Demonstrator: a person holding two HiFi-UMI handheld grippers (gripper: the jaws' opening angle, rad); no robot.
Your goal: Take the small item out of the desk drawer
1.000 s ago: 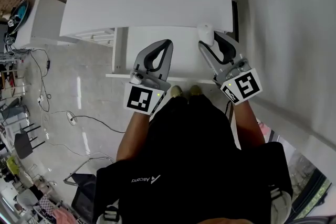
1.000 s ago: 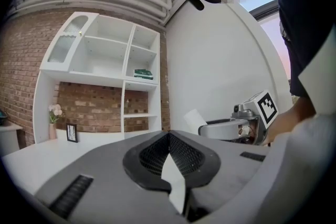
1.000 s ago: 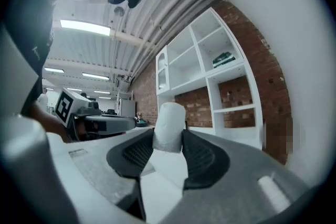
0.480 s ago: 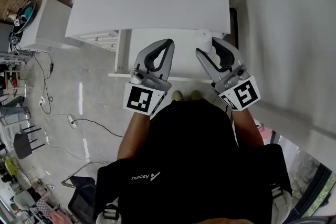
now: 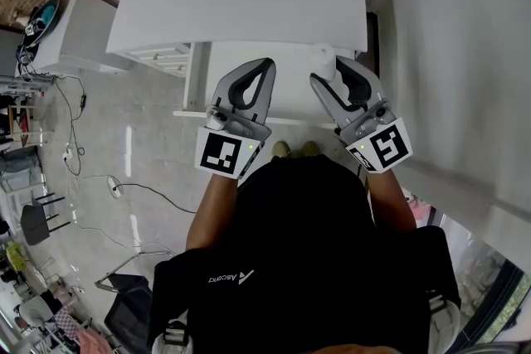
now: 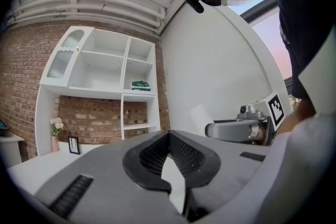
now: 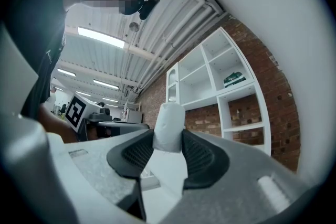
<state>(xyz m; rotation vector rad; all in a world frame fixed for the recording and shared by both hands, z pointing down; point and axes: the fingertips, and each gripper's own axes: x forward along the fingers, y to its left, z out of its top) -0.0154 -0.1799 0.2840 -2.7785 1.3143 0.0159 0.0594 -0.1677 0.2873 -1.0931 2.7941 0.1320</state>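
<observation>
Brick walls and white shelving are backing a white desk on a pale, glossy floor. We are standing at its open drawer. Our right gripper is pinching the small white item, which is sitting just above the drawer's far right part. Our left gripper is hanging beside it, jaws closed on nothing. We are wearing a black shirt whose small white print we cannot read.
</observation>
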